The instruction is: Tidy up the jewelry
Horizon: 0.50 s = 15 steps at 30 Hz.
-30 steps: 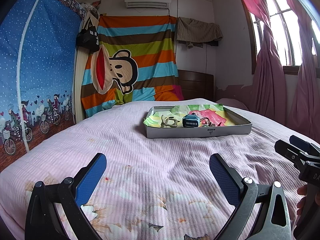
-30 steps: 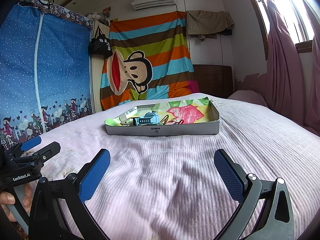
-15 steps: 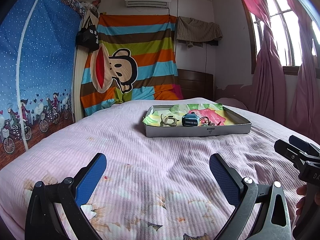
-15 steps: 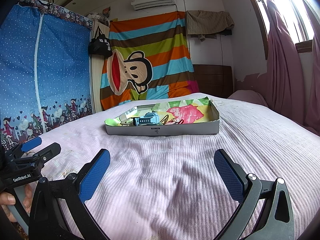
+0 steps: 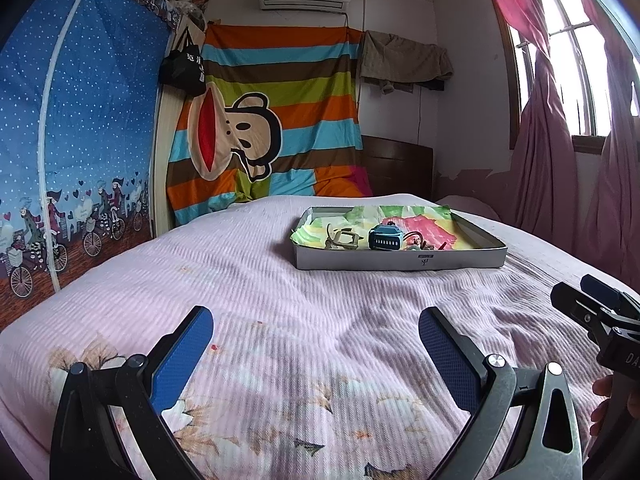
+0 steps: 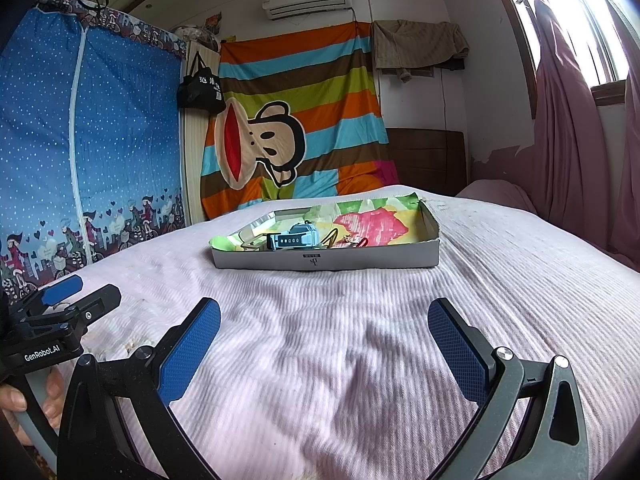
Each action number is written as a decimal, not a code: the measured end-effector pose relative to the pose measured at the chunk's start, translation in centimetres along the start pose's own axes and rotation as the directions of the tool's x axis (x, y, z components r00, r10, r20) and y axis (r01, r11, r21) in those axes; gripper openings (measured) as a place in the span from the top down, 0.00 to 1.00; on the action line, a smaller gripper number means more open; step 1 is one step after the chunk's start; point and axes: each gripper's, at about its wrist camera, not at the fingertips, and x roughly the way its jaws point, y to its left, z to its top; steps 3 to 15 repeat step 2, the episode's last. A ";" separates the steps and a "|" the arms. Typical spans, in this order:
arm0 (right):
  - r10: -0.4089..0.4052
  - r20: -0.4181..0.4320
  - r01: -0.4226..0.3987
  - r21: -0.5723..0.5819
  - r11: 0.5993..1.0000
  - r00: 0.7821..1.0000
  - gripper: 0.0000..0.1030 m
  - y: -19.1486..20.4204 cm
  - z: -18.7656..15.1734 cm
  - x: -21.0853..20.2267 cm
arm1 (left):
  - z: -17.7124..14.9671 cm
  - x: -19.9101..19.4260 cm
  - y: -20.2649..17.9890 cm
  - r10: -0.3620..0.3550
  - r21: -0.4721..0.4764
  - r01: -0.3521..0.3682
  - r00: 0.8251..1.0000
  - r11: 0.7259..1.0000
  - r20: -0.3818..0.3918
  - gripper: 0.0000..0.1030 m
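A shallow grey box tray [image 5: 400, 259] [image 6: 328, 259] lined with colourful paper sits on the pink bed, far ahead of both grippers. In it lie a blue watch [image 5: 385, 239] [image 6: 294, 238], a beige watch [image 5: 342, 238] to its left and small tangled jewelry pieces [image 5: 418, 242] [image 6: 352, 240] to its right. My left gripper [image 5: 316, 344] is open and empty above the near bedspread. My right gripper [image 6: 324, 344] is open and empty too, level with the left one.
The pink ribbed bedspread [image 5: 280, 300] stretches between grippers and tray. A blue fabric wardrobe [image 5: 72, 140] stands left, a striped monkey sheet [image 5: 272, 120] hangs at the back, pink curtains [image 5: 560, 160] hang right. The other gripper shows at each view's edge [image 5: 600, 312] [image 6: 60, 308].
Both grippers stay open and nearly still. The left view has shifted slightly; the tray sits a touch higher in frame.
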 end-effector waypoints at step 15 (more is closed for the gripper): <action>0.000 -0.001 0.000 0.001 1.000 1.000 0.01 -0.1 0.0 0.0 | 0.0 0.1 0.1 -0.005 -0.006 0.005 1.000 1.000 -0.007 0.00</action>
